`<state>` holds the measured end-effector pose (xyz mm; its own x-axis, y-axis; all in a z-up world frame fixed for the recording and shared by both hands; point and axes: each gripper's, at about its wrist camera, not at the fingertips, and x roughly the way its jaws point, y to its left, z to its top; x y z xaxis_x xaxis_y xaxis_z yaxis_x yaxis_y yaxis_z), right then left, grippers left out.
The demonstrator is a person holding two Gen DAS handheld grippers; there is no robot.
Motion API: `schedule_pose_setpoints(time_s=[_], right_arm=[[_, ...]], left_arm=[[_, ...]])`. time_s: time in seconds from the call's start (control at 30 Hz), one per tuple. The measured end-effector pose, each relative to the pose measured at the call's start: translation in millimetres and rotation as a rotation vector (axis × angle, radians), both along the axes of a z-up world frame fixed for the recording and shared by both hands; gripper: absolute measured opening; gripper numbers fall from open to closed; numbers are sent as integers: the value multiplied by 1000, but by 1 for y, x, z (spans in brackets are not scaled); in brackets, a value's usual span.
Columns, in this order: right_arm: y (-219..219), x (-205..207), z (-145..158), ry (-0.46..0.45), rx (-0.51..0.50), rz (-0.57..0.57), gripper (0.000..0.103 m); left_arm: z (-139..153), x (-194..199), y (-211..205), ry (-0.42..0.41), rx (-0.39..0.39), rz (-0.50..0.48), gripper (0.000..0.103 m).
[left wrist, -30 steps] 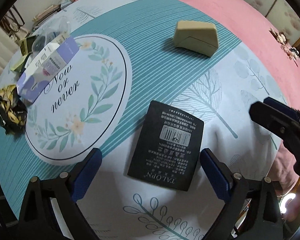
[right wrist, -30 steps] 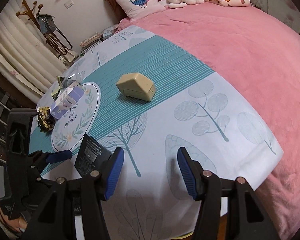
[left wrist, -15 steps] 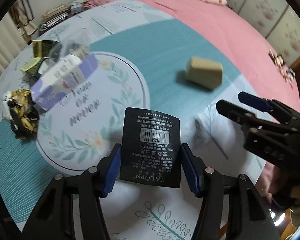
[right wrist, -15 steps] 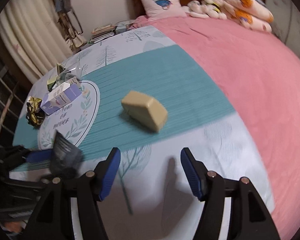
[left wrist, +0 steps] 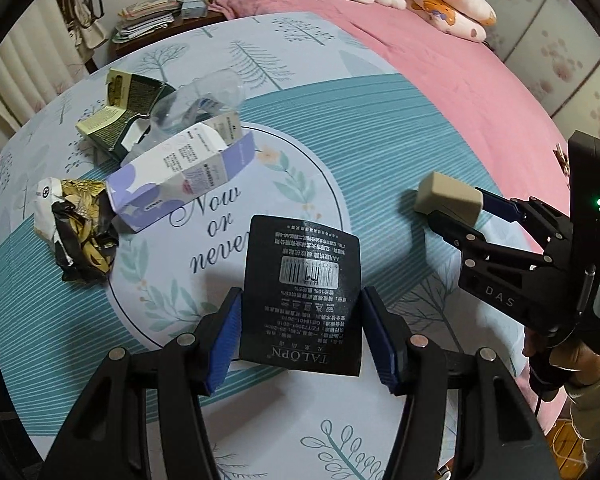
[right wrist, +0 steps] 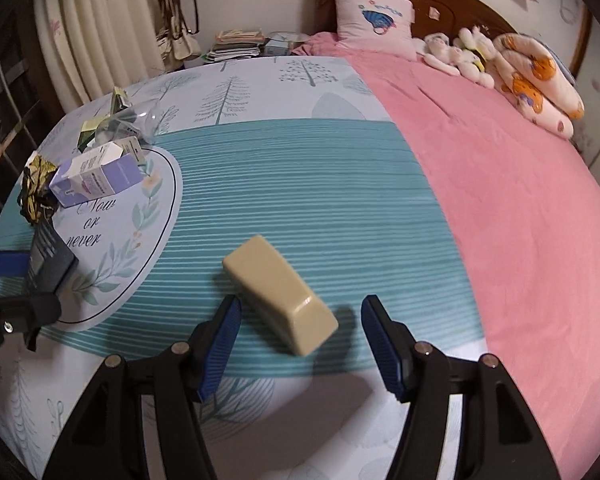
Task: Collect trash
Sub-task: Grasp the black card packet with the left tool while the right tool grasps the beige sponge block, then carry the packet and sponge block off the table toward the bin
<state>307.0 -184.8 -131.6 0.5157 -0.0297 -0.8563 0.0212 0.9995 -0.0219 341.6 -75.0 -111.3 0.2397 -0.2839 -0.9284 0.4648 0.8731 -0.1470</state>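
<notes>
Bed: pink cover [right wrist: 500, 184] filled the right of my right wrist view, running up to a wooden headboard [right wrist: 452, 4] that only this view showed whole.
Printed sheet: the teal and white cloth [left wrist: 340, 128] with the round "Now or never" motif lay over the near side of the bed, and all the trash sat on it.
Left wrist view only: I could read the barcode face of the black packet [left wrist: 302, 296] and see a sleeve and hand [left wrist: 580, 376] behind the right tool.
Right wrist view only: I saw the beige block [right wrist: 278, 294] from above, lying on the teal stripes.
Trash heap: purple and white carton [left wrist: 180, 178], clear plastic bottle [left wrist: 196, 100] and green box [left wrist: 130, 110] clustered at far left, with a crumpled gold and black wrapper [left wrist: 78, 232] just beside the carton.
Left gripper [left wrist: 300, 336]: partly spread, its blue pads pinching the side edges of the black packet, which stood lifted off the sheet.
Right gripper [right wrist: 300, 344]: partly spread and not touching anything; the near end of the beige block lay between the fingers, closer to the left pad [right wrist: 220, 344], with a gap on both sides.
</notes>
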Motion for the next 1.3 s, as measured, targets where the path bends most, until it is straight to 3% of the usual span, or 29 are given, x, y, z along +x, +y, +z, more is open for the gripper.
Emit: schedule_pose_setpoints(time_s=[0.1, 0.2, 0.4, 0.67, 0.83, 1.07, 1.3], right_arm=[[3, 3, -2, 13, 16, 26, 59], [3, 4, -5, 32, 32, 26, 39], [1, -10, 3, 26, 143, 10, 28], [3, -51, 38, -17, 288, 5, 25], [3, -89, 76, -68, 372, 36, 25], [-1, -148, 130, -137, 424, 125, 25], [-9, -208, 162, -179, 433, 225, 25]], left_arm=[[-1, 3, 0, -5, 6, 13, 57], [2, 1, 3, -11, 8, 27, 57], [17, -12, 10, -37, 13, 52, 56], [53, -45, 15, -98, 15, 91, 57], [81, -76, 15, -140, -3, 122, 57], [119, -137, 13, -198, -38, 161, 57], [143, -210, 9, -250, -71, 205, 57]])
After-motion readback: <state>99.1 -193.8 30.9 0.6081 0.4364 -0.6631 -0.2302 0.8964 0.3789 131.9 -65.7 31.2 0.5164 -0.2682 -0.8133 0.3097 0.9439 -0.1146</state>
